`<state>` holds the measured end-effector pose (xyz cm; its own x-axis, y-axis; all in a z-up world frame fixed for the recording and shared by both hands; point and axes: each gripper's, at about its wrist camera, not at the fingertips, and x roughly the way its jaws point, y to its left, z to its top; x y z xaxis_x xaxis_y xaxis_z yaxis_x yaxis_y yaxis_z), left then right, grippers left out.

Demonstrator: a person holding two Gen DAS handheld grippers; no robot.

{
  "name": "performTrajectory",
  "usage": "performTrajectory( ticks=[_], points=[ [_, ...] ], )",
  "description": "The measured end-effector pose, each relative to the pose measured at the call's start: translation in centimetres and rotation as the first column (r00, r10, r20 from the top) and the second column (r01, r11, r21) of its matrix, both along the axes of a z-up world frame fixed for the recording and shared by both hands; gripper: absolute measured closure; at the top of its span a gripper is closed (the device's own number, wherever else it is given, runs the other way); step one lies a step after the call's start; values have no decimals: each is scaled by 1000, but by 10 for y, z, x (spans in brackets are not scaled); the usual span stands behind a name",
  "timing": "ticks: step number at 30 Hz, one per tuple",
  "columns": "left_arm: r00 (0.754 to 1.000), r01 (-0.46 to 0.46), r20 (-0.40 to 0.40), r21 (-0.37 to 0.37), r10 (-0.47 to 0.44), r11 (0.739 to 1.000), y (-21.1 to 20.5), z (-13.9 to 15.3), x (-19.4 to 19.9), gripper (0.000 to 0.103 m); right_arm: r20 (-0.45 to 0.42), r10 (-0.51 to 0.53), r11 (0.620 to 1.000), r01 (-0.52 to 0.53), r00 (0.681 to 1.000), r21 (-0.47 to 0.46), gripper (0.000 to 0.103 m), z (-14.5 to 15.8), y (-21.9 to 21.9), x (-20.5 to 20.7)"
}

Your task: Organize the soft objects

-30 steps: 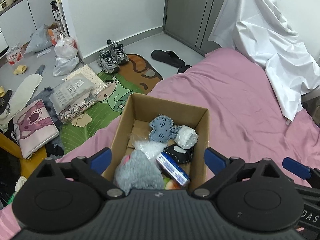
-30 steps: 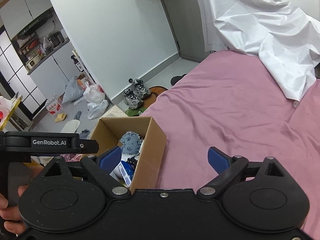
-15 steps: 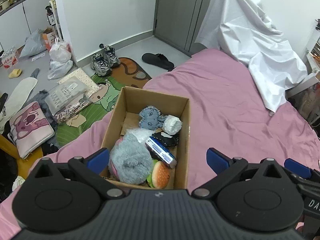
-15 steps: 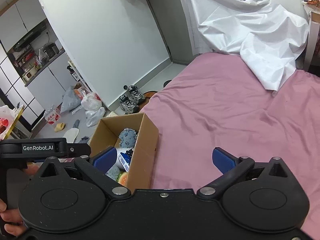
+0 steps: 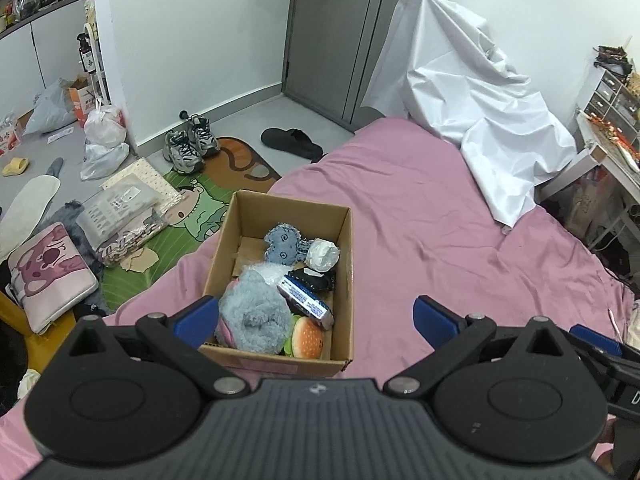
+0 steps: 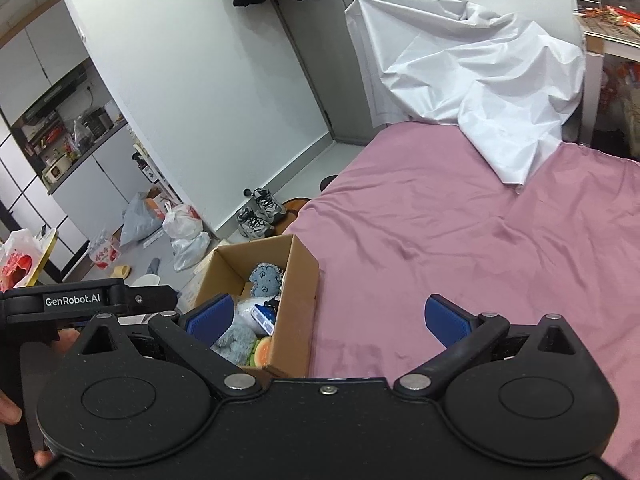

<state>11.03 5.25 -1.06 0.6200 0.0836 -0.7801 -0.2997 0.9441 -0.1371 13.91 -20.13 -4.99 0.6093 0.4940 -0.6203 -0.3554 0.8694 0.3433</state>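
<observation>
An open cardboard box (image 5: 347, 264) sits on the pink bed, also in the right wrist view (image 6: 300, 304). It holds a grey fluffy plush (image 5: 254, 316), a blue-grey plush (image 5: 282, 244), a white soft ball (image 5: 323, 255), a burger plush (image 5: 307, 338), a black item (image 5: 314, 280) and a blue-white packet (image 5: 306, 302). My left gripper (image 5: 316, 318) is open and empty, above the box's near end. My right gripper (image 6: 328, 318) is open and empty, over the box's right wall.
The pink bed sheet (image 5: 440, 220) spreads to the right, with a white sheet (image 5: 472, 120) draped at its far end. Sneakers (image 5: 190, 144), a slipper (image 5: 292, 142), bags and a green mat (image 5: 188, 216) lie on the floor to the left. A desk (image 5: 608, 148) stands at the right.
Both grippers have pulled back and up from the box, so more of the box and bed shows. Both stay open and empty.
</observation>
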Motion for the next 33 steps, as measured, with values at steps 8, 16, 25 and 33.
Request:
performTrajectory(
  ticks=[8,16,25,33],
  points=[
    [999,31,27,-19,-31,999,7,11,-27,0,-8,-20,1000,20,1000,-8,0,9,-9,-23],
    [995,93,48,-38,-91,995,7,26,-51,0,-37,-58,998,58,998,10,0,18,-25,-52],
    [990,122,78,-31,-119,992,11,36,-77,0,-29,-50,999,50,998,9,0,31,-24,-75],
    [990,124,75,-16,-123,992,15,40,-93,0,-16,-30,1000,30,999,-5,0,36,-20,-88]
  ],
)
